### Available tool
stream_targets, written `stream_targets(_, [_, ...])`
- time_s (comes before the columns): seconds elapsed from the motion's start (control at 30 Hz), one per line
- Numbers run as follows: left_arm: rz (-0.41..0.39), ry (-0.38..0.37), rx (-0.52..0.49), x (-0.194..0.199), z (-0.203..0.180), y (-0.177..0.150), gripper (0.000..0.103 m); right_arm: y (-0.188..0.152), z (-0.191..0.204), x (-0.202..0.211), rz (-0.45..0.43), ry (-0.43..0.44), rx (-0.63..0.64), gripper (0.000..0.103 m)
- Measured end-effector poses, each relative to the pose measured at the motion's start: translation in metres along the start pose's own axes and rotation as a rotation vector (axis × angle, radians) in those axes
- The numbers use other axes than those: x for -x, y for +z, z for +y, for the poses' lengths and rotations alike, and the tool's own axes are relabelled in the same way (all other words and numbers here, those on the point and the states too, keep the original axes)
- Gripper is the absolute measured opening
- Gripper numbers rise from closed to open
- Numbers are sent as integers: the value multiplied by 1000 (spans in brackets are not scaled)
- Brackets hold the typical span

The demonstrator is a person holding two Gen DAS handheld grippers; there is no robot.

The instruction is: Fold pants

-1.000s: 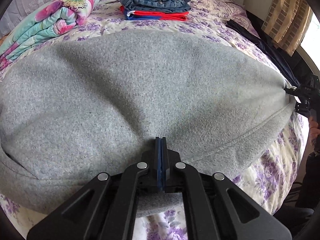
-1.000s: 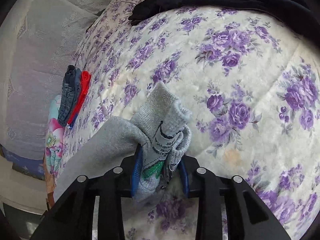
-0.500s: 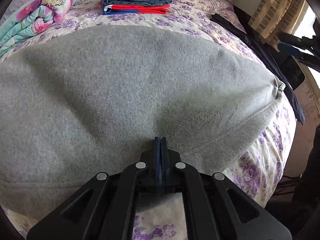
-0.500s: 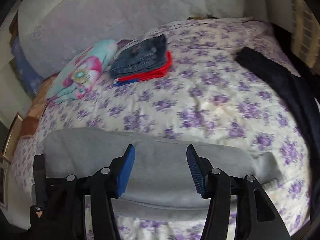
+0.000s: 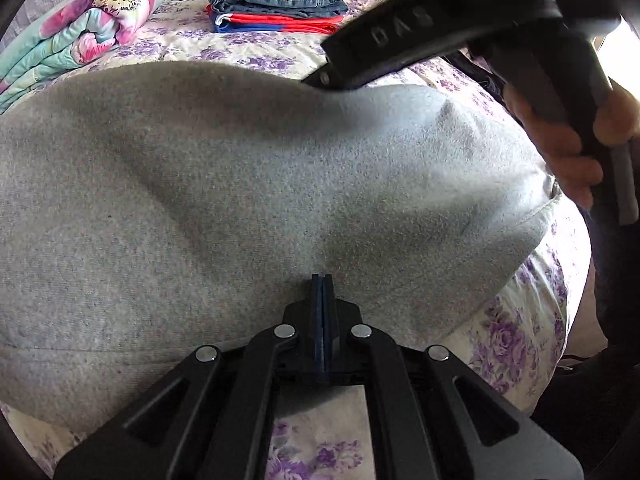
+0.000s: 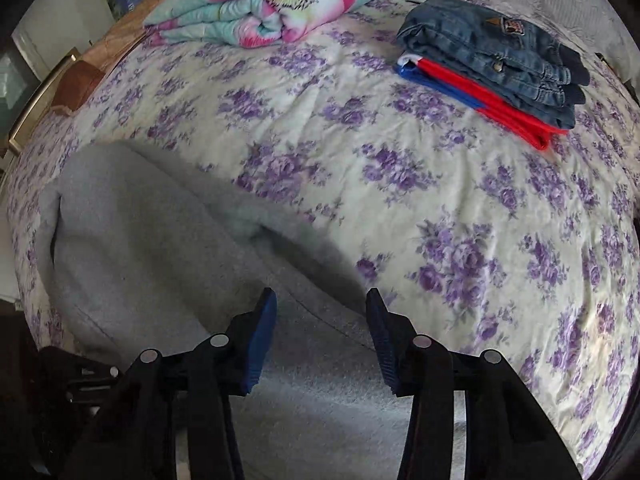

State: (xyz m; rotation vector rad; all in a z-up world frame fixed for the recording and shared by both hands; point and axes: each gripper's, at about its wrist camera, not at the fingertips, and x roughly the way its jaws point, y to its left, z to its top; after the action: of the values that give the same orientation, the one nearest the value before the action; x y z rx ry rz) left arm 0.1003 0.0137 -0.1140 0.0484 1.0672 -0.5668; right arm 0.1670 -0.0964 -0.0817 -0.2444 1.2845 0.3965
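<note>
The grey fleece pants (image 5: 248, 184) lie spread across the purple-flowered bed cover (image 5: 516, 336). My left gripper (image 5: 322, 280) is shut on the near edge of the pants. The right gripper's black body (image 5: 440, 28) and the hand holding it hang over the pants' right part in the left wrist view. In the right wrist view the right gripper (image 6: 321, 300) is open and empty just above the grey pants (image 6: 152, 248), whose far edge is lifted in a fold.
A folded stack of blue jeans (image 6: 496, 52) on red and blue clothes (image 6: 480, 100) sits at the far side of the bed. A rolled flowered quilt (image 6: 272, 4) lies beside it. A wooden bed frame (image 6: 76, 80) shows at the left.
My right gripper let go of the pants' cuff end, opened, and swung over the middle of the pants. My left gripper stayed shut on the near edge.
</note>
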Motion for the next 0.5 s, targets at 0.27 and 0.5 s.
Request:
stream_targets(0.27, [-10,53,-32,0,-9,-3,1,7,7,7,-57,127,-11,42])
stream_targets(0.5, [-9,31,-19,1,-4,-1,1,47,17,-33,36,242,-31,42])
